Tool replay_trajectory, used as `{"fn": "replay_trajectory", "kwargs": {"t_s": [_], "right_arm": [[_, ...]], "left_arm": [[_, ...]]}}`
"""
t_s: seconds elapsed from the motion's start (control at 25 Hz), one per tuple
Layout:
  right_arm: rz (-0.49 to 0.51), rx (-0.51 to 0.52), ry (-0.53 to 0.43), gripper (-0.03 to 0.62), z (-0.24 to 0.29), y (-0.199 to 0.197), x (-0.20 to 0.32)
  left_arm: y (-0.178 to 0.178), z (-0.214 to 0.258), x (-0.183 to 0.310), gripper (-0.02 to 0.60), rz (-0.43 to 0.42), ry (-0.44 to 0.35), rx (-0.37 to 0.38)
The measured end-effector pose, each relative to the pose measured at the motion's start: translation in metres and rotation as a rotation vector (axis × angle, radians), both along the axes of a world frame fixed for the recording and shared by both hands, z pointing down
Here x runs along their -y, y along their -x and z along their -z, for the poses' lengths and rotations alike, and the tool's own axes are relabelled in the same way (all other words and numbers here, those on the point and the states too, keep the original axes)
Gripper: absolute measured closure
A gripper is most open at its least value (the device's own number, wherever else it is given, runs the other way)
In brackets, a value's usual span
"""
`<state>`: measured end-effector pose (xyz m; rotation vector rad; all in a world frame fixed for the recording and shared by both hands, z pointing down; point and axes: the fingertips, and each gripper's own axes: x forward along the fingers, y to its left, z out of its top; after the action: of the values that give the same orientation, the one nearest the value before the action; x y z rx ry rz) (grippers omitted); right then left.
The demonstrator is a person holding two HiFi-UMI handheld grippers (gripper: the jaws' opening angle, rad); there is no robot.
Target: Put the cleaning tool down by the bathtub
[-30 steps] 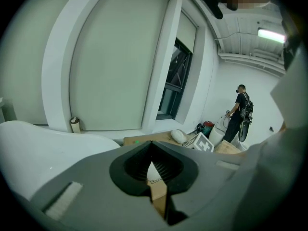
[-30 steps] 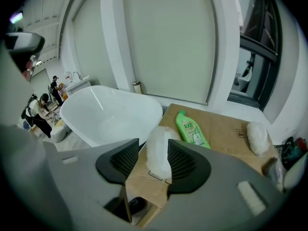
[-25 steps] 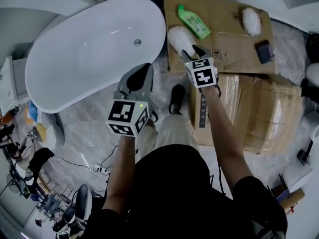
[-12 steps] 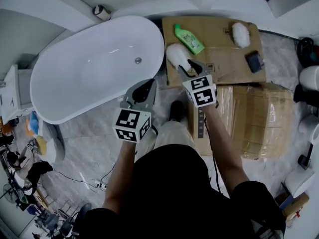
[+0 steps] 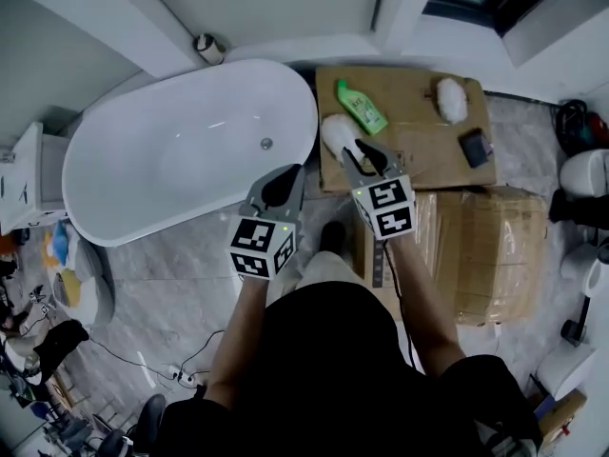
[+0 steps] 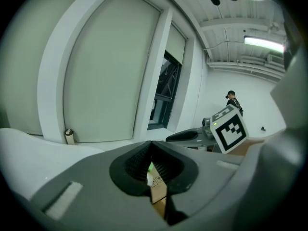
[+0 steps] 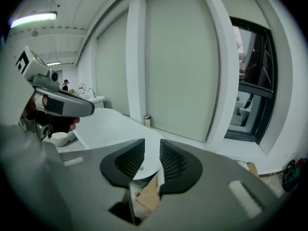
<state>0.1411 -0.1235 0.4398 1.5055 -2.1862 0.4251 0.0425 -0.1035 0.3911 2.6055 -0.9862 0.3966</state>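
Black cloth of the person's shirt [image 5: 324, 369] fills the lower middle of the head view, and both arms reach up from it. The left gripper [image 5: 284, 177] is at the centre of the frame, a little left, over the grey stone floor [image 5: 171, 274]. In the left gripper view its jaws are together, with only a thin slit between the ribbed pads and nothing in it. The right gripper [image 5: 369, 157] is just right of centre. In the right gripper view its jaws are apart and closing, and the gap between them holds nothing; through it I see only some cardboard and the white tub far below.

To the right of the right arm stands a big wrapped cardboard box [image 5: 485, 255]. Above it a flat cardboard sheet [image 5: 419, 136] lies on the floor. The cleaning tool [image 5: 336, 133], white and fluffy, lies on the left edge of this sheet, just beside the right end of the bathtub [image 5: 171, 150] and close to the upper left of the right gripper's tips. No gripper holds it.

Farther up on the sheet lie a green bottle [image 5: 360, 106], a second white fluffy pad [image 5: 450, 100] and a small dark thing [image 5: 474, 148]. The bathtub takes the upper left of the frame, under the pale wall.
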Motion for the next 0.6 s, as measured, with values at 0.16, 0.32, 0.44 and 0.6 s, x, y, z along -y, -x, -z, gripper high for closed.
{"fn": "replay_trajectory", "kwargs": {"t_s": [0.16, 0.32, 0.44, 0.6], "right_arm": [[0.017, 0.001, -0.057, 0.501, 0.032, 0.009, -0.005], [0.032, 0.011, -0.108, 0.514, 0.062, 0.015, -0.012], [0.047, 0.011, -0.147, 0.523, 0.084, 0.019, -0.015], [0.062, 0.011, -0.199, 0.536, 0.110, 0.024, -0.020]], "left_arm": [[0.003, 0.015, 0.004, 0.583, 0.010, -0.034, -0.022], [0.005, 0.036, 0.008, 0.583, 0.025, -0.070, -0.051], [0.004, 0.050, 0.010, 0.583, 0.026, -0.098, -0.064], [0.004, 0.067, 0.010, 0.583, 0.023, -0.132, -0.079]]}}
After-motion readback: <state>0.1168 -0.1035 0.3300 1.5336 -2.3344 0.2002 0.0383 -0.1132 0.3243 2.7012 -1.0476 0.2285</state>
